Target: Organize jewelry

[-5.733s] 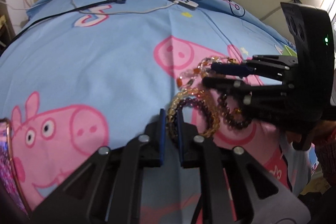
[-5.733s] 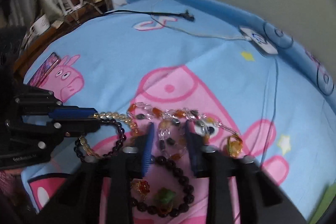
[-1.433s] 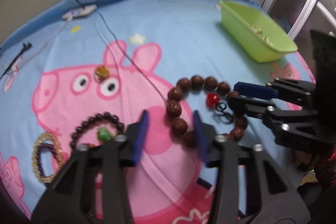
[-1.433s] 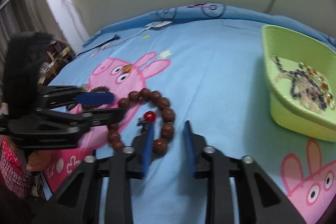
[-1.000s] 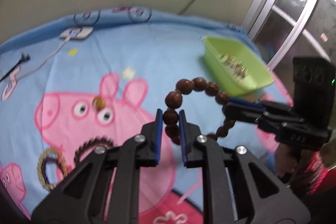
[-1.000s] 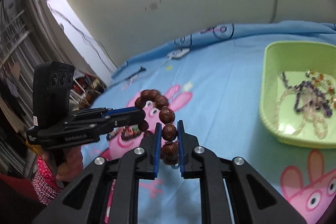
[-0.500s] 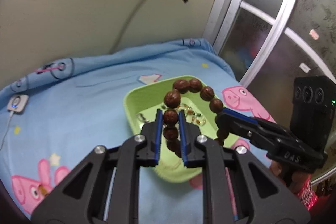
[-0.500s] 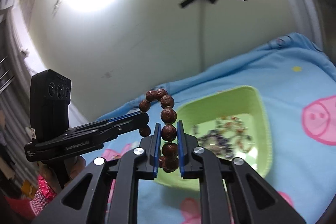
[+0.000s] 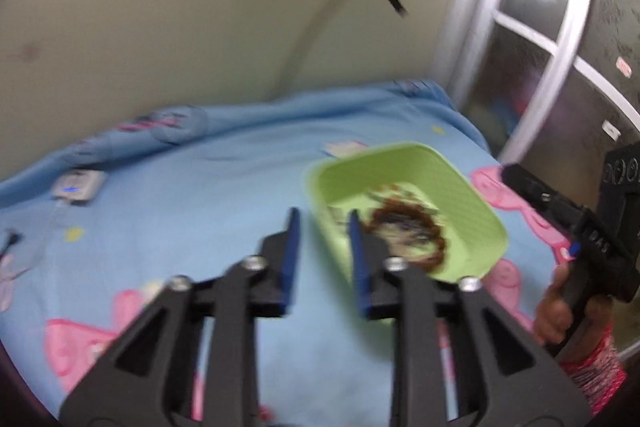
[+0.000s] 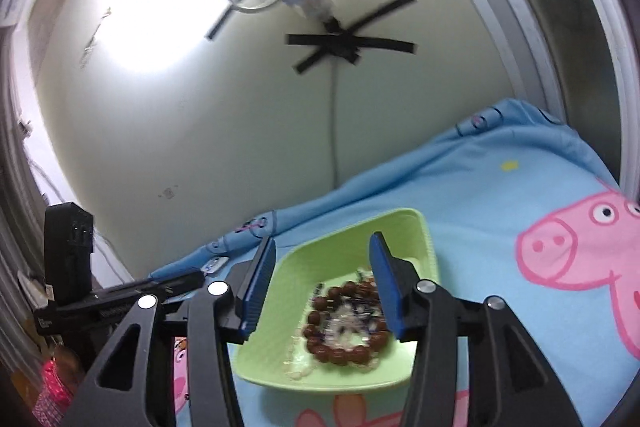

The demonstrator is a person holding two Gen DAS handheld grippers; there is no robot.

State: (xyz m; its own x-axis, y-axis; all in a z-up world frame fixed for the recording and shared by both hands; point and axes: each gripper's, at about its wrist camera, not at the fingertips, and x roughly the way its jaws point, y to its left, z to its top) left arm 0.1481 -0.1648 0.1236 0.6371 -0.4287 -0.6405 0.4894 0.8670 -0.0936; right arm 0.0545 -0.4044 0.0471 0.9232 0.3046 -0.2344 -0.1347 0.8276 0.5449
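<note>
Your left gripper [image 9: 322,227] hangs over the blue cartoon-pig bedsheet [image 9: 200,203], just left of the green tray [image 9: 472,199]. Its jaws have just been opening and now stand apart with nothing between them; only bare sheet shows in the gap, and the right finger overlaps the tray's near-left wall in that view. The picture from this wrist is smeared by motion, so fine detail is lost.

A white charger block [image 9: 76,185] with its cable lies on the sheet near the far left edge, close to the wall.

The tray sits toward the bed's far right corner, near the window frame [image 9: 560,39]. The brown bead bracelet [image 10: 344,327] lies inside the tray as an open ring, resting on a heap of paler and darker strands [image 10: 360,311] that I cannot tell apart one from another. No pad touches it.

Your right gripper [image 10: 322,277] points out over the near edge of the tray. Its jaws have just been opening too, and they stand wide with nothing gripped; the bracelet shows through the gap, down on the tray floor. In the left wrist view this gripper comes in from the right, held in your hand [image 9: 554,311], with a red patterned sleeve [image 9: 600,371] below it.
</note>
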